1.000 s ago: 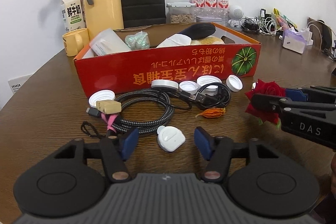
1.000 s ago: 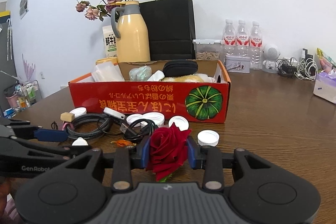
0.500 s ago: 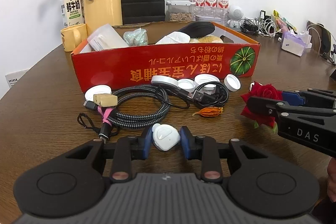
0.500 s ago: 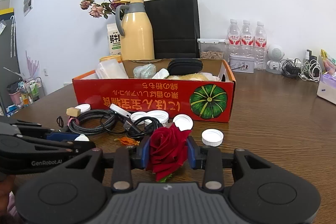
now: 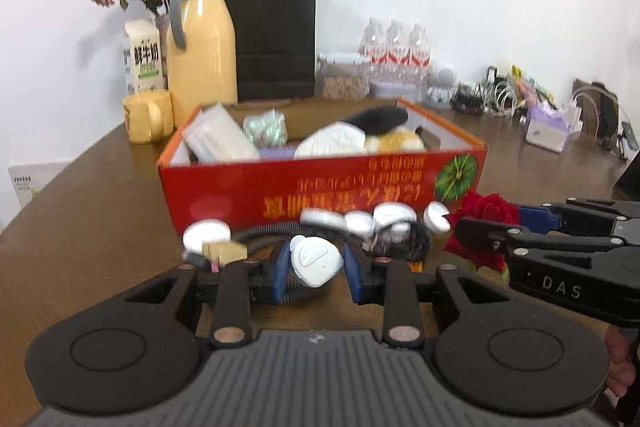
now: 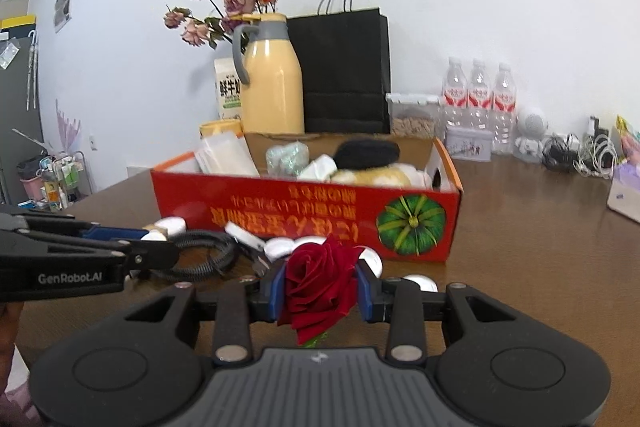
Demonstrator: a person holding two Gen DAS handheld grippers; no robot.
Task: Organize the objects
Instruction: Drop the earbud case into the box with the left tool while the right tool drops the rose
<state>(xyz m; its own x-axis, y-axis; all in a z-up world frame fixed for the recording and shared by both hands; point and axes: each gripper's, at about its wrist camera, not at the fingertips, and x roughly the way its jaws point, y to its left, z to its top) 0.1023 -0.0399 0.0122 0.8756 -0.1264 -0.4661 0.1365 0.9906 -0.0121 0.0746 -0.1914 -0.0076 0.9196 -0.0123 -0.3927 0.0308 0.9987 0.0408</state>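
Our left fingers (image 5: 317, 269) have just clamped the white case (image 5: 316, 265) and lifted it; our right fingers (image 6: 321, 287) clench the rose (image 6: 320, 283), both bound for the box (image 5: 320, 183).

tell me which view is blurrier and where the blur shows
Left wrist view is blurrier: the red cardboard box's print and the white bottle caps smear, while the small white plastic case in its hand-held gripper stays fairly sharp. Right wrist view is mostly crisp; its red rose is clear.

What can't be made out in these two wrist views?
- Left wrist: lettering on the red box is motion-blurred.
- Right wrist: the rose stem is hidden behind the right gripper body.
- Both: the box floor is hidden by its front wall.
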